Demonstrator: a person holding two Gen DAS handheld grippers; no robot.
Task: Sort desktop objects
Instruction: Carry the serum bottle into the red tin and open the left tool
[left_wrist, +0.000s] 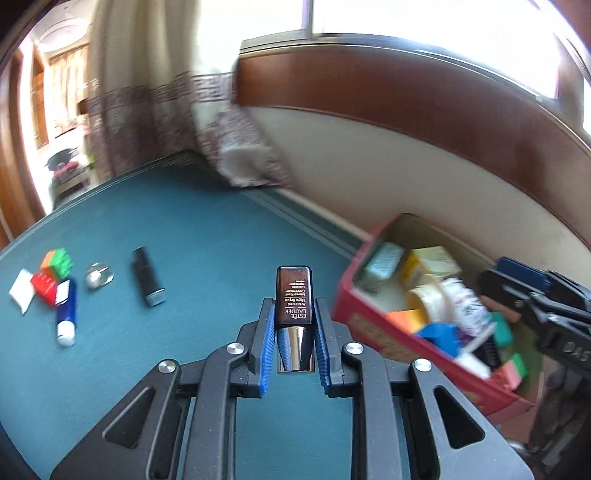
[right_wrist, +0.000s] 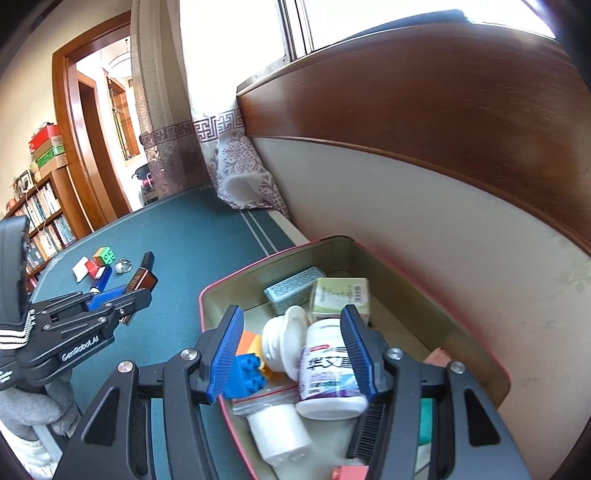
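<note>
My left gripper is shut on a brown Estee Lauder bottle with a chrome cap and holds it above the teal table, left of the red box. It also shows in the right wrist view. My right gripper is open and empty above the red box, over a white pill bottle. The box holds several items. On the table lie a black tube, a blue-white tube, a glass knob, coloured blocks and a white packet.
The teal table runs along a beige wall with a wooden panel on the right. A curtain hangs onto the far table corner. A bookshelf and a doorway stand at the far left.
</note>
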